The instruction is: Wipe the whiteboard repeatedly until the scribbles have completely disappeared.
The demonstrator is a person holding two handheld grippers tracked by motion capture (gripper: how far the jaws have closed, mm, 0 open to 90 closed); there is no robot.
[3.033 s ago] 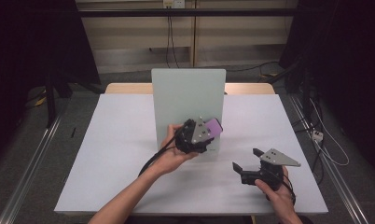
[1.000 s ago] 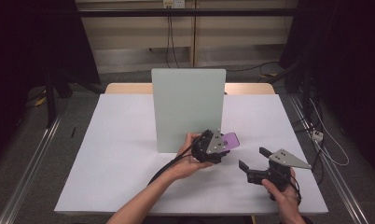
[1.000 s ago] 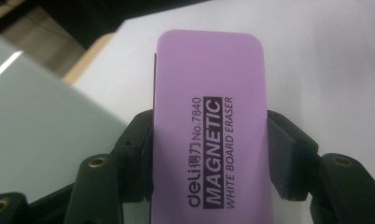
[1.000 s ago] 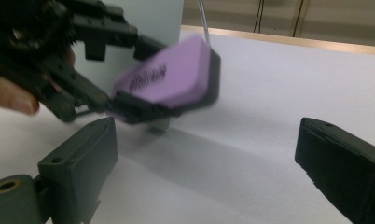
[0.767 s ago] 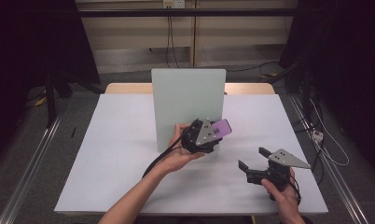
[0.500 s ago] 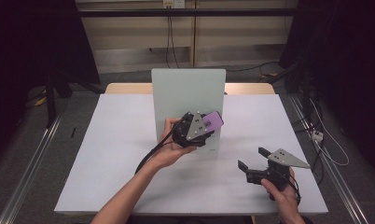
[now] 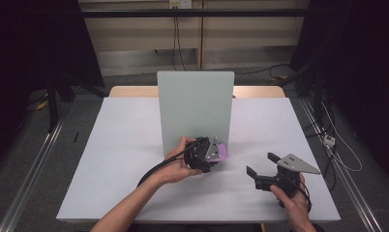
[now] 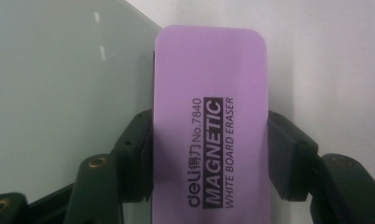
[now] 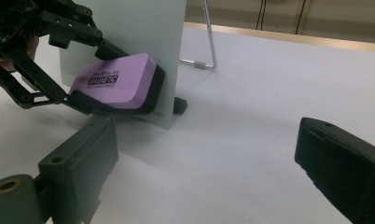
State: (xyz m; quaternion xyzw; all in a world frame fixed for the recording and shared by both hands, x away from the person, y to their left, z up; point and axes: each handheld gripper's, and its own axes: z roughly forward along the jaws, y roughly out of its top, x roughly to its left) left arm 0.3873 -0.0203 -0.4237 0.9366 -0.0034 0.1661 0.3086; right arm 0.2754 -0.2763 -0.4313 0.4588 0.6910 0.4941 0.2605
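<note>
Left gripper view shows the left hand-held gripper [image 8: 209, 154] clamping the purple whiteboard eraser [image 8: 209, 93] by its long sides, against the whiteboard [image 7: 195, 111]'s lower edge; likely light, rigid-backed, felt-faced. Right hand-held gripper [image 9: 213, 158] stands wide, empty.

A lab: black curtains [image 7: 33, 43], floor rails [image 7: 33, 169], cables [image 7: 337, 145] around the table [image 7: 110, 145].
</note>
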